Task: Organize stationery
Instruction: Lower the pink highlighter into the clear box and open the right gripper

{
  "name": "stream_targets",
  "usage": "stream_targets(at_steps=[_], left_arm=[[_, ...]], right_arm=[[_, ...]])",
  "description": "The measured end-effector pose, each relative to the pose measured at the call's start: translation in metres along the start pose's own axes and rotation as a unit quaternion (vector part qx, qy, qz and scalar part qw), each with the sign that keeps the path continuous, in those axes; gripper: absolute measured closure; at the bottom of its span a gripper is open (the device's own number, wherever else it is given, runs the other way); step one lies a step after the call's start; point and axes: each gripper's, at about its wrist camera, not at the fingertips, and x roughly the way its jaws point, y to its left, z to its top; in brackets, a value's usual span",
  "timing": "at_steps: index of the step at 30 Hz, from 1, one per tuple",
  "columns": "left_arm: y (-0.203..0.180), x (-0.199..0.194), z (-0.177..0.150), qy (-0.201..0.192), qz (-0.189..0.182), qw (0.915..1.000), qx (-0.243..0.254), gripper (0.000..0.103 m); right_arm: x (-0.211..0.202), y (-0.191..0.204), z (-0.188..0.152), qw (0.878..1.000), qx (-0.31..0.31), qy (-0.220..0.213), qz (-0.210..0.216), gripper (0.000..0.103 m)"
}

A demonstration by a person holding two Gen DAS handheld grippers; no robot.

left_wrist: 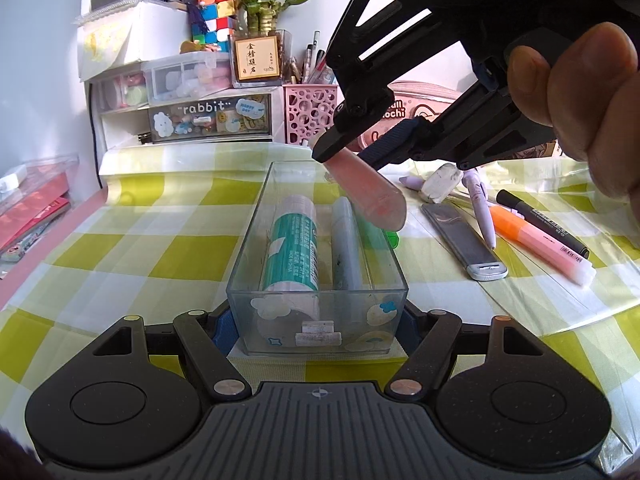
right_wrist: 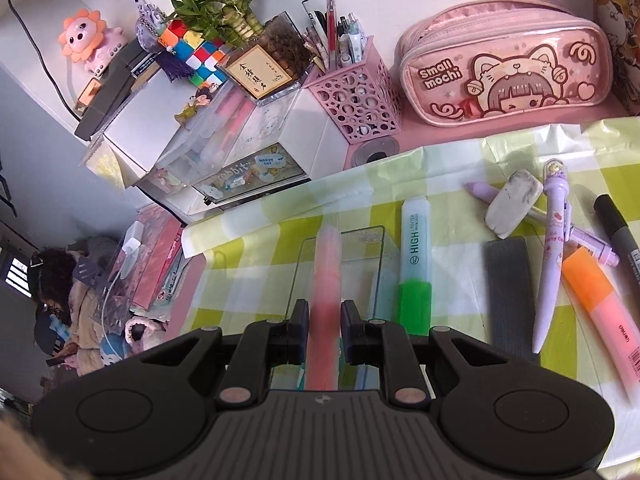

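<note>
Both grippers are clamped: the left gripper (left_wrist: 318, 322) squeezes the clear plastic box (left_wrist: 256, 240) on the checked tablecloth (left_wrist: 120, 248), and the right gripper (right_wrist: 324, 320) pinches a pink highlighter (left_wrist: 368, 192), tilted above the box's far end, over a glue stick (left_wrist: 290, 246) and grey marker (left_wrist: 346, 248) inside.

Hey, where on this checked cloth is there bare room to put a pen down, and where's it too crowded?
Bare cloth lies left of the clear box, out toward the pink table edge, and in front of the drawer unit. Right of the box it is crowded: green highlighter, grey case, eraser, purple pen, orange highlighter, black marker.
</note>
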Motion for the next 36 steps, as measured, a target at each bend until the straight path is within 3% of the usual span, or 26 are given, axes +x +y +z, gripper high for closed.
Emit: stream_targets(at_steps=[11, 22, 30, 36], left_arm=[[-0.001, 0.000, 0.000, 0.000, 0.001, 1.0000, -0.001, 0.030], [-0.001, 0.001, 0.000, 0.000, 0.000, 1.0000, -0.001, 0.030], [-0.002, 0.001, 0.000, 0.000, 0.001, 1.0000, -0.003, 0.030], [-0.002, 0.002, 0.001, 0.002, 0.001, 1.0000, -0.004, 0.030]], right_arm=[[0.022, -0.004, -0.005, 0.999, 0.009, 0.035, -0.021, 0.098], [-0.007, -0.017, 0.000, 1.000, -0.002, -0.019, -0.010, 0.098], [-0.016, -0.062, 0.007, 0.997, 0.035, -0.048, -0.058, 0.098], [-0.010, -0.069, 0.008, 0.995, 0.014, -0.044, -0.083, 0.098]])
